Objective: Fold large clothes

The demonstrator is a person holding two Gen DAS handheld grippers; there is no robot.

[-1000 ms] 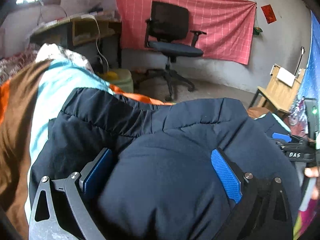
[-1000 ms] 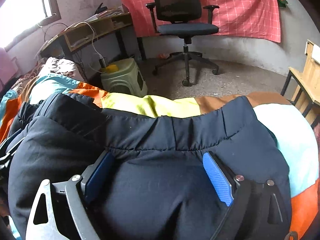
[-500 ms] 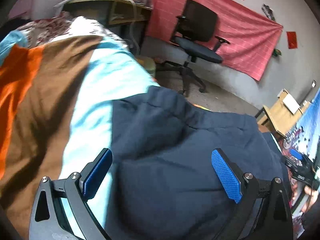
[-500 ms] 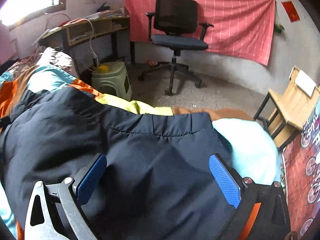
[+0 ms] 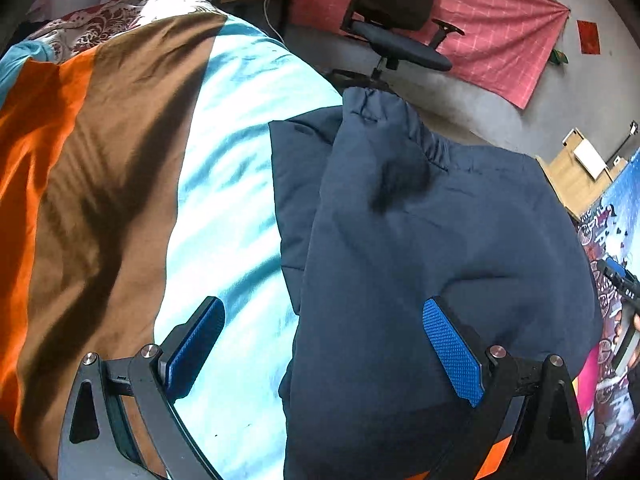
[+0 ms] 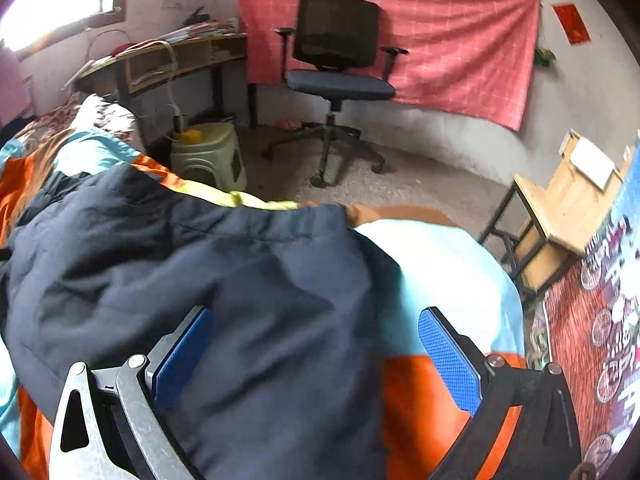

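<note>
A large navy padded jacket (image 5: 440, 248) lies folded on a bed with a striped orange, brown and pale blue cover (image 5: 224, 152). A sleeve with an elastic cuff (image 5: 376, 108) lies across its top. My left gripper (image 5: 320, 344) is open and empty above the jacket's left edge, one pad over the cover, the other over the jacket. In the right wrist view the jacket (image 6: 200, 280) fills the left and middle. My right gripper (image 6: 312, 352) is open and empty above the jacket's right edge. The right gripper also shows at the far right of the left wrist view (image 5: 622, 280).
Beyond the bed's far edge are a black office chair (image 6: 340, 64), a pale green plastic stool (image 6: 208, 156), a desk with shelves (image 6: 172, 64) and a wooden chair (image 6: 560, 208). A red cloth (image 6: 440, 40) hangs on the wall. A patterned sheet (image 6: 592, 320) hangs at right.
Both grippers have let go of the jacket and pulled back and outward, left to the left, right to the right. The jacket now lies flatter on the bed with more cover showing.
</note>
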